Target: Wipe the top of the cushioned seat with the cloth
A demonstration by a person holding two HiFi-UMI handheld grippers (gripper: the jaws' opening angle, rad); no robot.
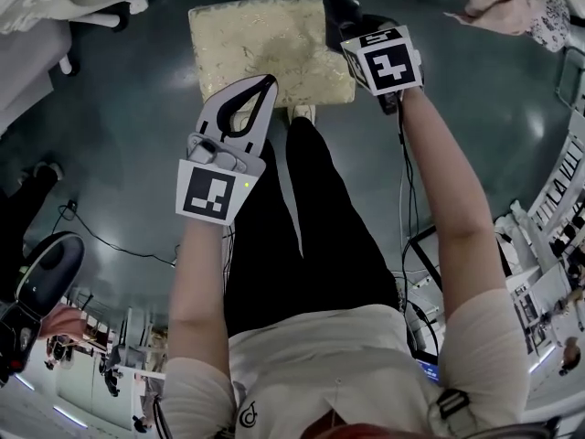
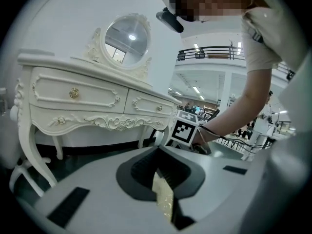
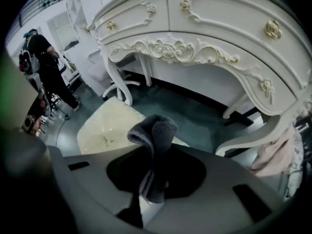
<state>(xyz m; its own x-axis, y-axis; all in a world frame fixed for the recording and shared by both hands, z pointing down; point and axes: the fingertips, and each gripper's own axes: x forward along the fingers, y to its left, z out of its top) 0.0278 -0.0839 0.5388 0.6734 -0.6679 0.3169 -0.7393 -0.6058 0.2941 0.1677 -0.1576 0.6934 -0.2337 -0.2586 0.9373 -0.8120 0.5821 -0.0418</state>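
Note:
The cushioned seat [image 1: 265, 48] is cream and gold and stands on the dark floor just ahead of my legs. A dark grey cloth [image 1: 343, 15] hangs over its right rear corner, and my right gripper [image 1: 352, 30] is shut on it. In the right gripper view the cloth [image 3: 156, 130] bulges up out of the right gripper [image 3: 155, 165], with the seat [image 3: 105, 128] below and to the left. My left gripper [image 1: 265, 82] hovers over the seat's front edge, shut and holding nothing. In the left gripper view a gold strip of the seat [image 2: 163, 196] shows under the left gripper [image 2: 158, 152].
A white carved dressing table [image 3: 204, 38] stands beyond the seat, with an oval mirror [image 2: 127, 38] on top. A white chair arm [image 3: 248, 140] and a pink garment [image 1: 512, 7] lie to the right. Cables [image 1: 101, 240] run across the floor on the left. A person [image 3: 46, 62] stands far left.

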